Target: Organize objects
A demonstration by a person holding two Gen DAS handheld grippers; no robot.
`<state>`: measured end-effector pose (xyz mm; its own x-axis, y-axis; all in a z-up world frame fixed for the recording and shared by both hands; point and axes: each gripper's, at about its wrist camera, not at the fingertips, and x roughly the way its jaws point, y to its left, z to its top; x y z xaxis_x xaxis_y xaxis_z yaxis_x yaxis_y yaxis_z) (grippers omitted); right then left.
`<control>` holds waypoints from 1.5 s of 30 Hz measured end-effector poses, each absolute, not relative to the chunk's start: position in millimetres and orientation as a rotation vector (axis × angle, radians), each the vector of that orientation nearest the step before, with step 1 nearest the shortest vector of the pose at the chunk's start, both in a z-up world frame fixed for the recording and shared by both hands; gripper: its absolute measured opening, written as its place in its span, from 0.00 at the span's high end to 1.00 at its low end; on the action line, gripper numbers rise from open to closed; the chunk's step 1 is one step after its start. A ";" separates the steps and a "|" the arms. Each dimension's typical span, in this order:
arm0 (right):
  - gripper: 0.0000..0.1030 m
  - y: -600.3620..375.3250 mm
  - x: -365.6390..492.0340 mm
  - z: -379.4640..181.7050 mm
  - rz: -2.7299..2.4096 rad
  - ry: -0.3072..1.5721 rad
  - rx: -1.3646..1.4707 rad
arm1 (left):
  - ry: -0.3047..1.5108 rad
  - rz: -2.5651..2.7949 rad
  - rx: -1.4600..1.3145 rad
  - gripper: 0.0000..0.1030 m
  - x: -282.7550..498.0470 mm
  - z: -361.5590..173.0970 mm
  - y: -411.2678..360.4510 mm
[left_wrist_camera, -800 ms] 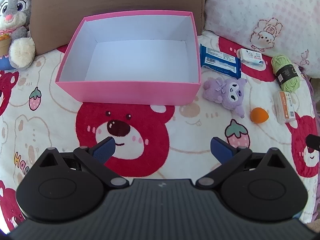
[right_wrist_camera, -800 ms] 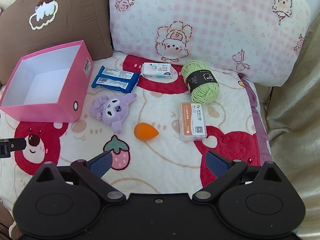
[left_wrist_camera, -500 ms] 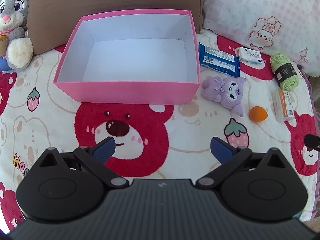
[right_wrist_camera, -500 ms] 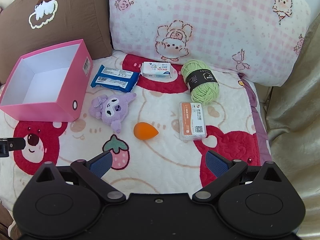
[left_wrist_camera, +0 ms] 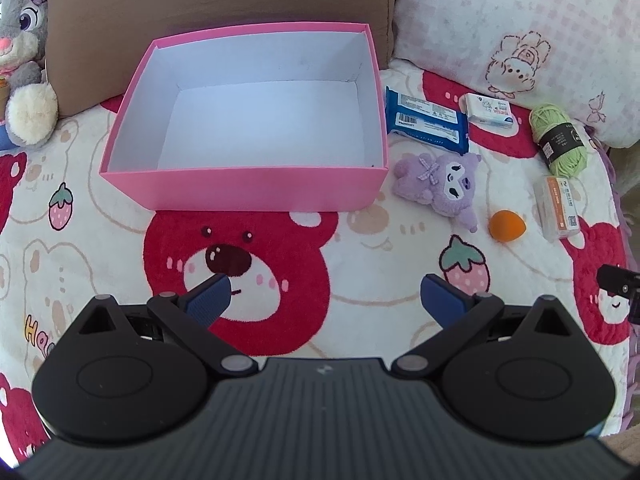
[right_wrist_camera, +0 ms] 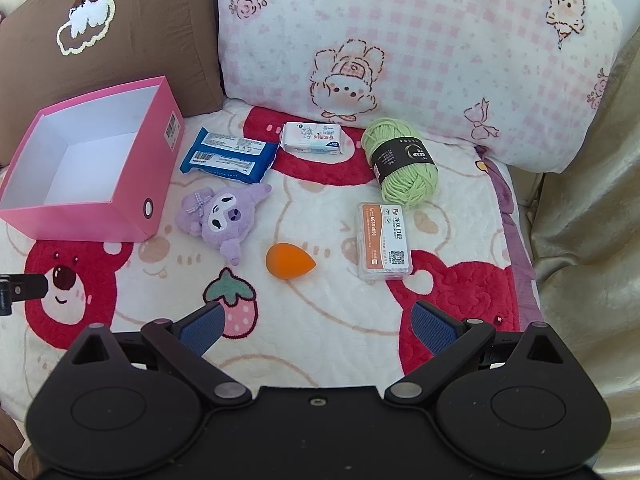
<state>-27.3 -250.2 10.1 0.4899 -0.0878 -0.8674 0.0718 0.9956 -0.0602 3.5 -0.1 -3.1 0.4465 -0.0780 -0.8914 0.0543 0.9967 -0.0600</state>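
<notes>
Nothing sorted yet: I see the box (left_wrist_camera: 244,184) empty at upper left.

Both my left tool (left_wrist_camera: 324,294) and right tool (right_wrist_camera: 316,326) gape wide, holding nothing; plush (right_wrist_camera: 224,216), sponge (right_wrist_camera: 289,261), yarn (right_wrist_camera: 402,166), packets lie right of it on the blanket (right_wrist_camera: 320,320).

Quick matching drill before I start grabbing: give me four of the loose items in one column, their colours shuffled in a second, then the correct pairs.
Items:
1. yarn ball
2. makeup sponge
3. plush toy
4. wipes pack

Colours:
A. purple
B. blue
C. green
D. orange

Pairs: 1-C, 2-D, 3-A, 4-B
</notes>
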 end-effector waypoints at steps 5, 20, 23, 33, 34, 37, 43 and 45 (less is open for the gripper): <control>0.02 -248.6 -27.1 8.7 -0.092 1.061 -0.023 | 1.104 -0.085 -0.006 0.02 4.7 -3.4 -0.6; 0.02 -244.6 -27.5 11.0 -0.073 1.047 -0.027 | 1.059 -0.077 0.050 0.01 -3.4 0.0 -3.4; 0.02 -243.4 -27.4 12.5 -0.068 1.041 -0.027 | 1.050 -0.076 0.062 0.01 -4.3 -0.6 -3.8; 0.02 -243.6 -26.7 10.9 -0.073 1.045 -0.028 | 1.054 -0.091 0.037 0.00 -4.9 -10.2 -1.8; 0.02 -243.6 -26.6 11.0 -0.074 1.045 -0.028 | 1.059 -0.091 0.027 0.00 -4.5 -12.0 -0.6; 0.02 -244.0 -26.8 10.8 -0.073 1.044 -0.030 | 1.071 -0.096 -0.003 0.00 -4.0 -16.0 3.0; 0.02 -244.4 -26.3 10.7 -0.076 1.046 -0.031 | 1.066 -0.129 -0.017 0.00 -5.4 -15.5 4.2; 0.02 -245.1 -26.5 12.3 -0.077 1.039 -0.036 | 1.075 -0.145 -0.010 0.00 -5.0 -12.7 3.5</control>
